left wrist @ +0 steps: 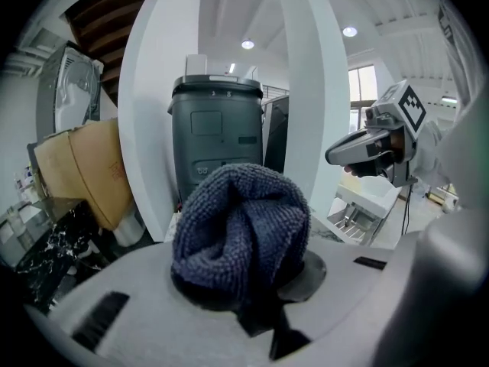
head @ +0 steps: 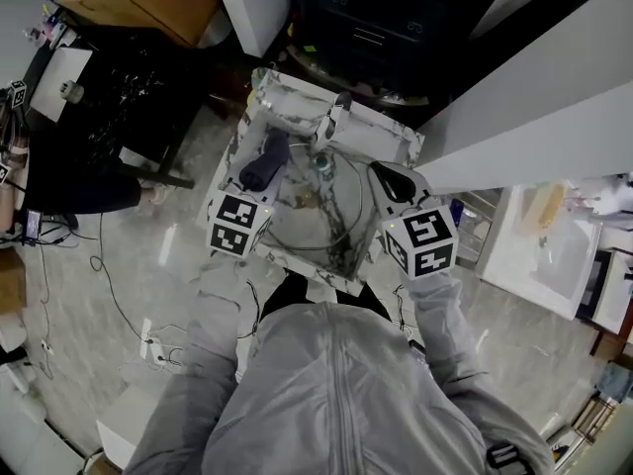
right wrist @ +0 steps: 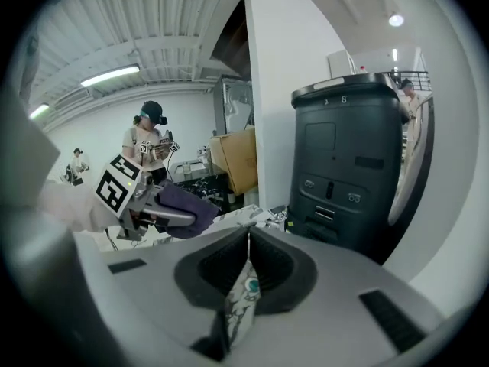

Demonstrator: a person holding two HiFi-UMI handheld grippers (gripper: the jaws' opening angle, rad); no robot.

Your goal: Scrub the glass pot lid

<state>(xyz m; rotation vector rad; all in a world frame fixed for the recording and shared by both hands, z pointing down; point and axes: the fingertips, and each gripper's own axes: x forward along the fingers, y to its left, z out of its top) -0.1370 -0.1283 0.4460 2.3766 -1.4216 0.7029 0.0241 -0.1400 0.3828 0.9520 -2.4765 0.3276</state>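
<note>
Head view, with both gripper views, 1 moment of the scrubbing task. My right gripper (head: 376, 171) is clamped on the rim of the glass pot lid (head: 316, 221), which sits over the marbled sink (head: 297, 99), below the faucet (head: 336, 117). My left gripper (head: 269, 150) is closed on a bunched dark blue cloth (head: 259, 171), held at the lid's left edge; I cannot tell whether cloth and glass touch.

Right gripper view: the jaws of the right gripper (right wrist: 246, 270) are pressed together on the glass pot lid (right wrist: 238, 308), seen edge-on as a thin sliver, so the hold covers only a narrow strip of rim.

Left gripper view: the cloth (left wrist: 241, 232) bulges out of the shut jaws of the left gripper (left wrist: 246, 285) as a loose wad.

Judged risks:
1. Scrubbing pressure applied far from the clamped rim would likely lever the lid, so that it twists or slides out of the jaws.
2. A released lid would probably strike the sink wall and could chip or crack.
3. The wad may drag on the glass and pull free of the left jaws.
4. A wide stroke toward the back could knock either gripper against the faucet.
</note>
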